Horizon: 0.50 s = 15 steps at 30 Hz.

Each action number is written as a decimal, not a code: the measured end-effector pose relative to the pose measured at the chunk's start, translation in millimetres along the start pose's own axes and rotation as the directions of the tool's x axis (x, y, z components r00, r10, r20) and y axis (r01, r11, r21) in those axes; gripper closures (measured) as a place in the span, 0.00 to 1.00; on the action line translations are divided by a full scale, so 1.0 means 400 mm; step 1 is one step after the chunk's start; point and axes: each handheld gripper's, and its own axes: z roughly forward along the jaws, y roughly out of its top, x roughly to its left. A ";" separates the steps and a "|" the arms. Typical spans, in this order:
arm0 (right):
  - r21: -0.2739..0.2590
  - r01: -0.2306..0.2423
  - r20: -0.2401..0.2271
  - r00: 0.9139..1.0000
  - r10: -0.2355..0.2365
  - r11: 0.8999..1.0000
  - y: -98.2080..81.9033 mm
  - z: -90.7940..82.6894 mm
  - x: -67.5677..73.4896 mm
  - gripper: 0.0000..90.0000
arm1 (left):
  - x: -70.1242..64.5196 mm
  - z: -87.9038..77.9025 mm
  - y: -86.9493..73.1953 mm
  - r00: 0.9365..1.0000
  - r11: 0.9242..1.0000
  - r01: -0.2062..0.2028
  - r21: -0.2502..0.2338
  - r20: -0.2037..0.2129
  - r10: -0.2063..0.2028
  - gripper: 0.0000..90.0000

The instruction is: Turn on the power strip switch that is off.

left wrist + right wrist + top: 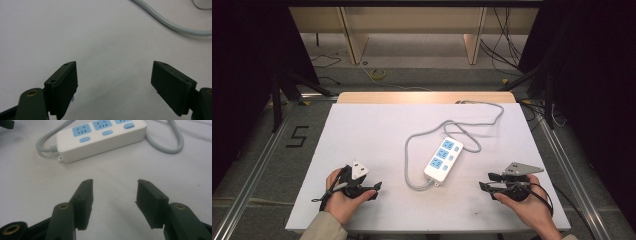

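High view: the left gripper (374, 189) and right gripper (484, 182) rest on the white table (372, 130), each hand-held, flanking a white power strip (443, 158) at centre with its grey cable (412, 150) looped. Left gripper view: jaws spread wide, empty. Right gripper view: jaws spread, empty, facing the strip.

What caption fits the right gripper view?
Open right gripper faces a white power strip and its grey cord on the table.
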 end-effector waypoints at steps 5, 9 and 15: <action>0.023 -0.005 0.012 1.000 0.005 1.000 0.000 -0.002 0.004 0.61 | 0.001 0.000 0.000 1.000 1.000 0.000 0.001 -0.004 0.000 0.24; 0.036 0.003 0.015 1.000 -0.003 0.999 0.002 -0.001 0.006 0.68 | 0.000 0.000 0.000 1.000 1.000 -0.006 0.001 -0.004 0.006 0.24; 0.066 0.031 0.031 0.999 -0.033 0.997 0.009 -0.006 0.007 0.88 | 0.002 0.000 0.000 1.000 1.000 -0.004 0.001 -0.007 0.004 0.24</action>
